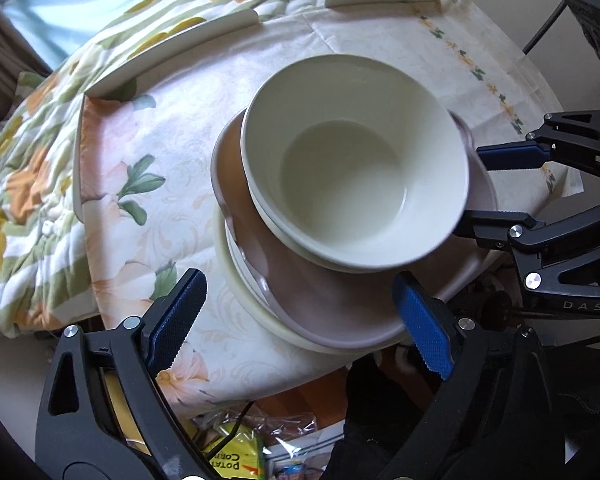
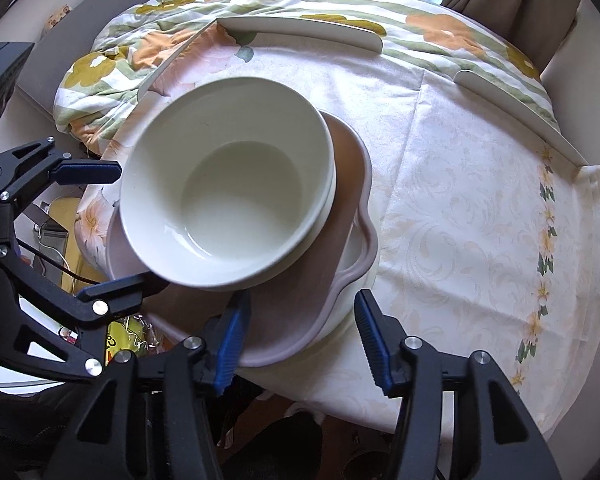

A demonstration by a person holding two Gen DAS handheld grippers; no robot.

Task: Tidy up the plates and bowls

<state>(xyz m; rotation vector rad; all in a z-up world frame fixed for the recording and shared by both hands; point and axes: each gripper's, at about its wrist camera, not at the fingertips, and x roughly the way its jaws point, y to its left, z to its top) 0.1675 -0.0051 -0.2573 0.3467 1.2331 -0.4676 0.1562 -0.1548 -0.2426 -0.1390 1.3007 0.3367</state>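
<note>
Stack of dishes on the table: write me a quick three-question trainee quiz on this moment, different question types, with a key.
1. True or false: the white bowl sits at the bottom of the stack.
2. Multiple choice: what lies directly under the bowls? A) a pinkish wavy-edged plate B) a metal tray C) a wooden board
3. Short answer: is the left gripper or the right gripper pressing on any dish?

Key
1. False: it is on top, nested in a second white bowl.
2. A; a cream plate lies beneath that one.
3. No. Both stand open; the stack's near edge lies between each pair of fingers, untouched.
</note>
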